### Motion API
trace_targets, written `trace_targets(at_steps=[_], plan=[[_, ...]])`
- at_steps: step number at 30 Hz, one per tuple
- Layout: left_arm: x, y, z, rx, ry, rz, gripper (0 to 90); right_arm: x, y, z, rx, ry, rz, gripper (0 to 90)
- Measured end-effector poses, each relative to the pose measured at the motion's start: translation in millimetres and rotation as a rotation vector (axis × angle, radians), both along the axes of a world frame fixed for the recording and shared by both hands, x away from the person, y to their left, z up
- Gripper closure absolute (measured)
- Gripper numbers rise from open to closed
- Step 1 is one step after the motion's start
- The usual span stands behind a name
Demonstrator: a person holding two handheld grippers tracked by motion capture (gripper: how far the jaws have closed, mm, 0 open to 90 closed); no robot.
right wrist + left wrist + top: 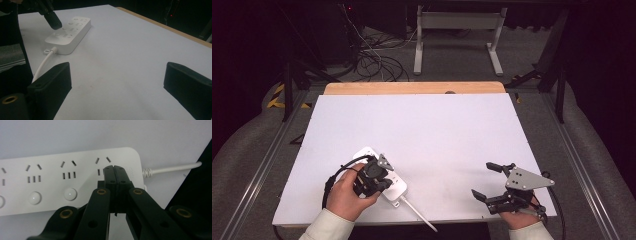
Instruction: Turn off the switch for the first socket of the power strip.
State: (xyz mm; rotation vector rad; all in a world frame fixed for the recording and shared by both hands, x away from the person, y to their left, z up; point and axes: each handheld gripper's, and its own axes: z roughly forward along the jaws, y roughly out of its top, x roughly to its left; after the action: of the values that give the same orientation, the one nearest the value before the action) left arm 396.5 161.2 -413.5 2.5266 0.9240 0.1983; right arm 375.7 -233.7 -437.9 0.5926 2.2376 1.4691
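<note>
A white power strip (398, 189) lies flat near the front left of the white table (437, 125), its cord (419, 215) running off the front edge. My left gripper (381, 182) points down at it with jaws shut and nothing between them. In the left gripper view the joined tips (115, 170) sit over the last socket of the power strip (50, 185), by the cord (172, 167); whether they touch I cannot tell. My right gripper (482, 180) stands open at the front right, empty. In its own view the right gripper (117, 77) faces the power strip (72, 32) and the left gripper (55, 23).
A wooden strip (412, 88) borders the table's far edge. Behind it on the floor lie tangled cables (372, 60) and a white desk frame (457, 35). Metal rails (577, 165) run along both sides of the table. The strip carries round buttons (70, 194) beside its sockets.
</note>
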Motion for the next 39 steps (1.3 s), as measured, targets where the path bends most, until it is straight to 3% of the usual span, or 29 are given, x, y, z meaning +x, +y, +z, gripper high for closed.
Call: trace_targets(at_steps=[3, 20, 26, 29, 30, 31, 32, 33, 34, 35, 39], plan=[[-1.2, 5.1, 6.0, -0.026, -0.018, 0.006, 90.0, -0.7, 0.2, 0.1, 0.0, 0.001, -0.003, 7.9], [-12.9, 3.1, 20.8, -0.045, -0.096, -0.014, 90.0, -0.3, -0.5, -0.2, -0.004, 0.0, -0.002, 7.9], [-15.3, 6.8, 25.3, -0.078, -0.138, -0.022, 90.0, -0.2, -0.3, -0.4, -0.002, 0.004, -0.003, 7.9], [-17.3, 9.7, 28.3, -0.123, -0.154, -0.031, 90.0, -0.4, -0.2, -0.4, -0.003, 0.005, -0.002, 7.9], [-18.5, 11.5, 29.9, -0.141, -0.169, -0.036, 82.6, -0.4, -0.1, -0.3, -0.003, 0.005, -0.002, 7.9], [-19.3, 13.5, 31.0, -0.167, -0.179, -0.043, 82.6, -0.4, -0.2, -0.3, -0.003, 0.005, -0.002, 7.9], [-20.0, 15.7, 31.9, -0.19, -0.174, -0.038, 74.6, -0.3, -0.5, -0.5, -0.002, 0.006, -0.004, 7.9], [-20.8, 17.7, 32.7, -0.217, -0.169, -0.039, 74.6, -0.3, -0.5, -0.5, -0.002, 0.006, -0.004, 7.9], [-21.7, 19.3, 32.8, -0.24, -0.188, -0.058, 72.8, -0.3, -0.6, -0.5, -0.002, 0.005, -0.004, 7.9], [-22.4, 20.6, 32.3, -0.255, -0.221, -0.085, 63.4, -0.6, -0.5, -0.3, -0.001, 0.004, -0.003, 7.9], [-28.0, 22.2, 34.9, -0.279, -0.288, -0.095, 59.8, -0.9, -0.7, -0.3, -0.002, 0.003, -0.003, 7.9]])
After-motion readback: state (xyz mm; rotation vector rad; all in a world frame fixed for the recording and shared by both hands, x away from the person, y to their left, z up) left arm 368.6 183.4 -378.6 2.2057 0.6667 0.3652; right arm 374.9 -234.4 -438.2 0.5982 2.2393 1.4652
